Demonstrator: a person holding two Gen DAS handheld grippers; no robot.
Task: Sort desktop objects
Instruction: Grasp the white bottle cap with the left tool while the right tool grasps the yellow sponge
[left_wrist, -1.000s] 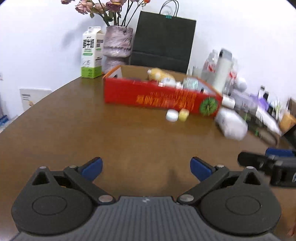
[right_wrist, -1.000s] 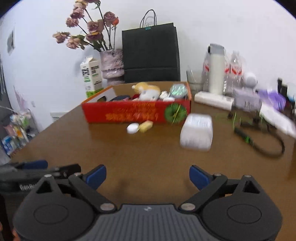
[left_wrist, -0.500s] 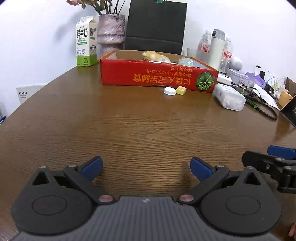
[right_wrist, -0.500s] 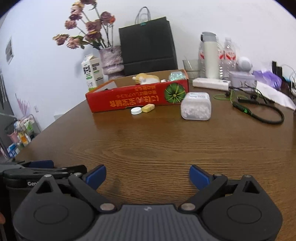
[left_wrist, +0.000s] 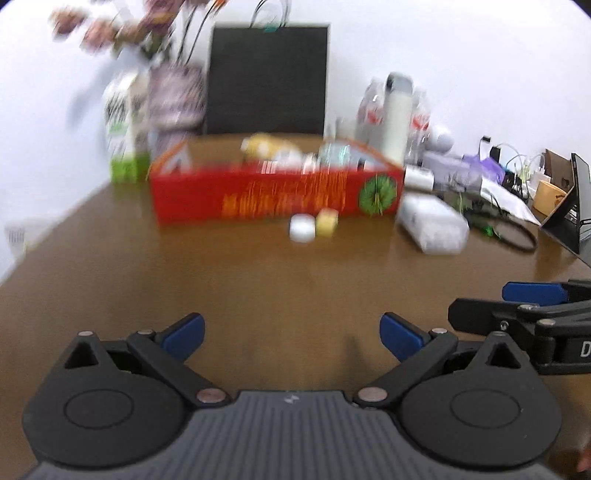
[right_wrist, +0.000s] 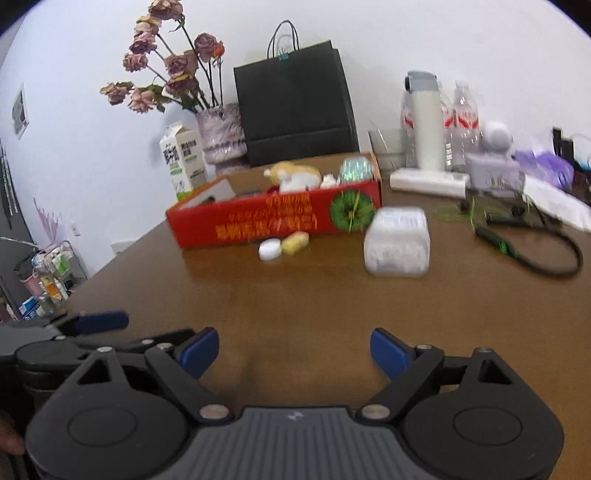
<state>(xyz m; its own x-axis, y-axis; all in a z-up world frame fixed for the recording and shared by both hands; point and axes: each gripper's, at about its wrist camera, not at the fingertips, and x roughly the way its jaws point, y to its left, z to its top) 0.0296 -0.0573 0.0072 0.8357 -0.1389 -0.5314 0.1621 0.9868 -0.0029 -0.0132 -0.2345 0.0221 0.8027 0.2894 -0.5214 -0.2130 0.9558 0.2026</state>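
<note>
A red cardboard box (left_wrist: 273, 195) (right_wrist: 273, 221) with several small items in it stands at the far middle of the brown table. A white round cap (left_wrist: 302, 228) (right_wrist: 269, 250) and a yellow block (left_wrist: 327, 221) (right_wrist: 294, 243) lie in front of it. A clear plastic container of white pieces (left_wrist: 432, 224) (right_wrist: 398, 246) lies to their right. My left gripper (left_wrist: 291, 334) is open and empty over bare table. My right gripper (right_wrist: 293, 349) is open and empty, also well short of the objects. Each gripper shows at the other view's edge.
A milk carton (right_wrist: 183, 160), a vase of dried flowers (right_wrist: 221, 133) and a black paper bag (right_wrist: 295, 107) stand behind the box. Bottles, a white thermos (right_wrist: 424, 122), a black cable (right_wrist: 535, 254) and clutter fill the right side. A laptop edge (left_wrist: 576, 210) is far right.
Both views have tilted upward and shifted a little, with motion blur in the left one. Both grippers stay open and empty near the table's front.
</note>
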